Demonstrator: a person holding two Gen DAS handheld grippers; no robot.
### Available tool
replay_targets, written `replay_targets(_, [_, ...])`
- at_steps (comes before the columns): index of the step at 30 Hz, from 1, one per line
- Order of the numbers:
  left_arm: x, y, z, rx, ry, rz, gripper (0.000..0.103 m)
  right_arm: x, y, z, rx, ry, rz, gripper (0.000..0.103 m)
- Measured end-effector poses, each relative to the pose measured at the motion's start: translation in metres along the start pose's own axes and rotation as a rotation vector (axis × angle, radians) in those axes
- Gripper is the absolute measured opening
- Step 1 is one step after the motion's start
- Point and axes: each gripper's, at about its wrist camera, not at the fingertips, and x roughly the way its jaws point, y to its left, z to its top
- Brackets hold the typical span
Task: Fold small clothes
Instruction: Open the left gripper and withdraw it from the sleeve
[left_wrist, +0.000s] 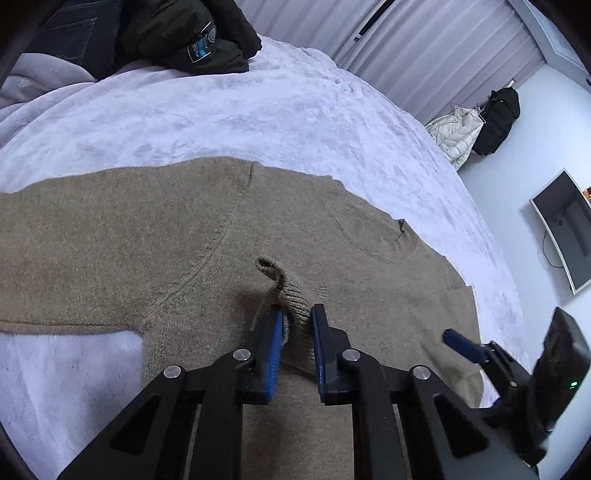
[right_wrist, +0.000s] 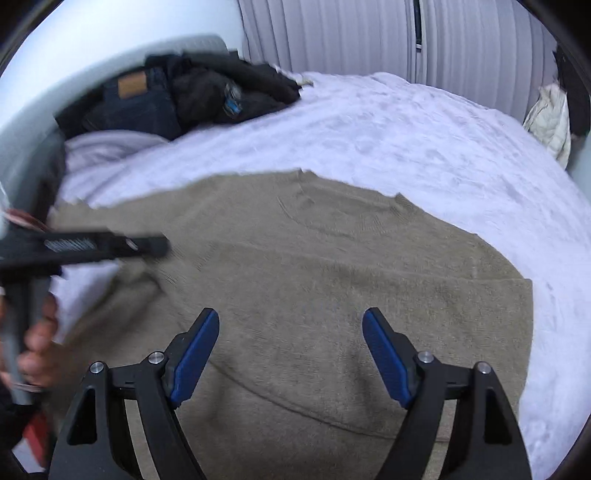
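My brown sweater (left_wrist: 184, 229) is knitted wool cloth, soft and a bit fuzzy, not shiny. Its cuff (left_wrist: 286, 291) has little ribs. The white blanket (left_wrist: 258, 110) on the bed is fluffy, like plush fur. My left tool (left_wrist: 297, 321) is black plastic, smooth and dull, with round shiny metal pins. Its blue pads (left_wrist: 271, 339) look like rubber with tiny ridges. My right tool (right_wrist: 290, 321) is made the same way. The curtain (right_wrist: 332, 37) is thin cloth in smooth folds. The dark clothes (left_wrist: 192, 37) look like thick matt cloth
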Motion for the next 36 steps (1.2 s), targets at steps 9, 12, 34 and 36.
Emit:
replay_targets(9, [-0.052,-0.004,0.002,0.059,-0.094,-0.017,0.019,0.067,0.04,0.012,-0.082,0.119,-0.155,0.084])
replay_targets(12, [-0.048,-0.005,-0.001,0.092,-0.086,0.083,0.077,0.058,0.035,0.011,-0.024,0.13,-0.13,0.084])
replay_targets(34, [0.057,-0.072,-0.011,0.23,0.124,0.013,0.089,0.001,-0.076,-0.05,0.338,0.08,-0.183,0.098])
replay_targets(36, [0.086,-0.059,-0.018,0.234,0.19,0.157,0.089,-0.017,-0.082,-0.056,0.371,0.059,-0.164,0.098])
